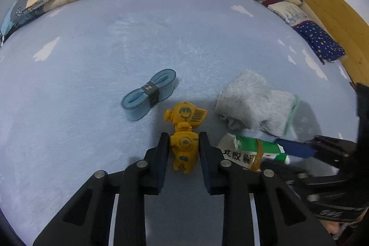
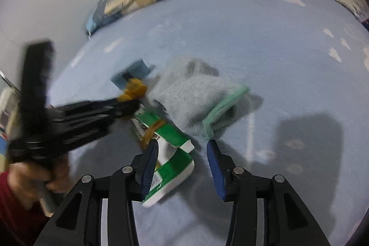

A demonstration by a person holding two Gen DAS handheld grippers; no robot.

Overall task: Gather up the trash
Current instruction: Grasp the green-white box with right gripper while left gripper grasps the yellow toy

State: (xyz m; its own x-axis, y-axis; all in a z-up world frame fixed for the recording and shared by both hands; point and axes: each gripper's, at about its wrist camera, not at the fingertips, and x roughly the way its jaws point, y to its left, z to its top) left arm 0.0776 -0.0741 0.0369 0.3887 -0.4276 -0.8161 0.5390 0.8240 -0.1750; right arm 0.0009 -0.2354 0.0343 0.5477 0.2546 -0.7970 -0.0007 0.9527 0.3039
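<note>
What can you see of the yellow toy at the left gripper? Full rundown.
The yellow toy looks like moulded plastic, in jointed blocky segments: a far section with a round smiley emblem, ribbed vent and side knob, and a near section with a circular dial. It lies on the blue bedsheet, lengthwise along the left gripper. That gripper's fingers flank the near section closely; contact is unclear. The right wrist view shows it only blurred.

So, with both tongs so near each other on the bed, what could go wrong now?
1. The left tongs straddle only the lower half of the yellow toy; its jointed upper half may swing or slip.
2. The right tongs are open around the green-and-white boxes, off-centre, so they may twist out.
3. The tongs could collide, or snag the grey sock.
</note>
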